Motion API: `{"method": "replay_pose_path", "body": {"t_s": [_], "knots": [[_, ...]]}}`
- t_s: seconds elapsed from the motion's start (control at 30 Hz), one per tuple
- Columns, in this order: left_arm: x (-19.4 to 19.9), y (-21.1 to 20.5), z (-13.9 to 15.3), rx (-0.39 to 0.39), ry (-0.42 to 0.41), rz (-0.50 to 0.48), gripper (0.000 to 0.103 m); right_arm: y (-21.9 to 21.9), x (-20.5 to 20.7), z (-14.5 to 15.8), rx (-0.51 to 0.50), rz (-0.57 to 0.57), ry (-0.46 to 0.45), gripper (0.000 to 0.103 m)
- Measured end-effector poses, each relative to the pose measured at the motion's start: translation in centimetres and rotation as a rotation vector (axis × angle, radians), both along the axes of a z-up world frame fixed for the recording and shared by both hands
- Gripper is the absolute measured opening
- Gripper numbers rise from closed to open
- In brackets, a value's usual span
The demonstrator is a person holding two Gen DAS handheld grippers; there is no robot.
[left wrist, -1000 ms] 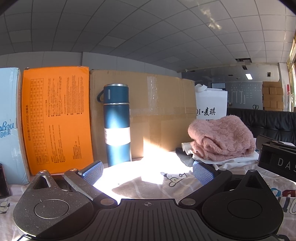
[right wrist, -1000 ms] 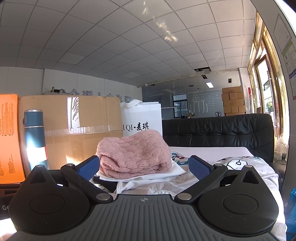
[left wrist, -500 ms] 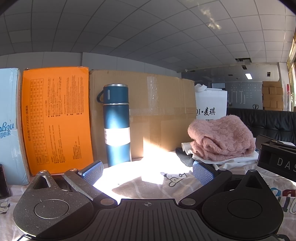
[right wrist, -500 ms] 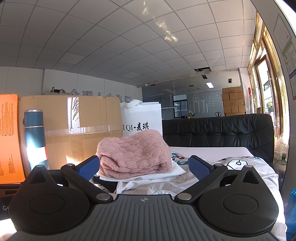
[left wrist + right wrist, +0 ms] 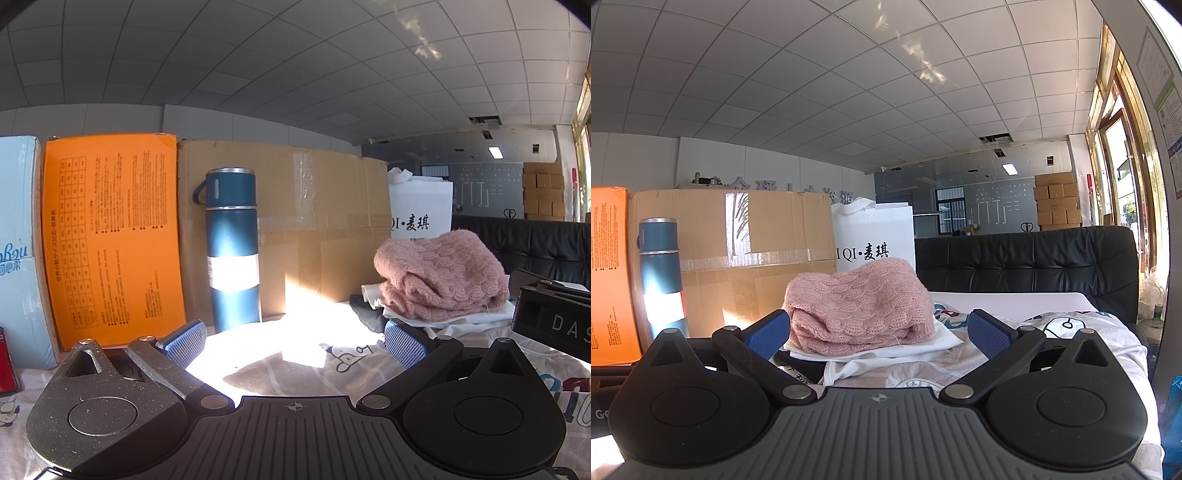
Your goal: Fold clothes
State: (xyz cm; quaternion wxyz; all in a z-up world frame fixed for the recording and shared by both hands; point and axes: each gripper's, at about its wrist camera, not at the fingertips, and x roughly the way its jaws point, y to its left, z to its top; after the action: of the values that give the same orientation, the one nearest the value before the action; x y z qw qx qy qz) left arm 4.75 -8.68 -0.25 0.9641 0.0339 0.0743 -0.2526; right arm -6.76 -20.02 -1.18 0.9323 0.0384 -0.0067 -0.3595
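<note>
— Grippers first: left gripper point(image 5: 293, 341) and right gripper point(image 5: 879, 332), what are they doing?

— Both spread wide, holding nothing, low over the printed sheet point(image 5: 295, 363).

— Clothes?

— Pink sweater point(image 5: 858, 308) sits folded on white garments point(image 5: 886, 349), toward the sheet's far side, near the cardboard box point(image 5: 295, 229) and bottle point(image 5: 232, 251).

— Step?

— Probably between garments. Next, a flat garment's edge needs pinching.
</note>
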Motion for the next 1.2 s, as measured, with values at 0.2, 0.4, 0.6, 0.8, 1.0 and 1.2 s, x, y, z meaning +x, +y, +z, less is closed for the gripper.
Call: {"method": "replay_pose_path", "body": {"t_s": [0.2, 0.4, 0.6, 0.8, 1.0, 1.2], "knots": [[0.02, -0.01, 0.02, -0.002, 0.003, -0.006, 0.103, 0.01, -0.01, 0.01, 0.0, 0.0, 0.0, 0.103], [-0.04, 0.01, 0.0, -0.002, 0.0, -0.015, 0.103, 0.02, -0.01, -0.01, 0.0, -0.001, 0.0, 0.103], [-0.05, -0.04, 0.02, -0.001, -0.002, -0.017, 0.103, 0.0, 0.0, -0.01, 0.0, -0.001, 0.0, 0.103], [0.07, -0.08, -0.01, 0.002, 0.007, -0.024, 0.103, 0.0, 0.01, 0.0, 0.0, -0.001, 0.0, 0.103], [0.18, -0.01, -0.04, -0.002, 0.017, -0.034, 0.103, 0.0, 0.01, -0.04, 0.001, -0.001, 0.0, 0.103], [0.13, 0.03, -0.05, -0.003, 0.014, -0.034, 0.103, 0.0, 0.01, -0.03, 0.001, 0.0, 0.0, 0.103]]}}
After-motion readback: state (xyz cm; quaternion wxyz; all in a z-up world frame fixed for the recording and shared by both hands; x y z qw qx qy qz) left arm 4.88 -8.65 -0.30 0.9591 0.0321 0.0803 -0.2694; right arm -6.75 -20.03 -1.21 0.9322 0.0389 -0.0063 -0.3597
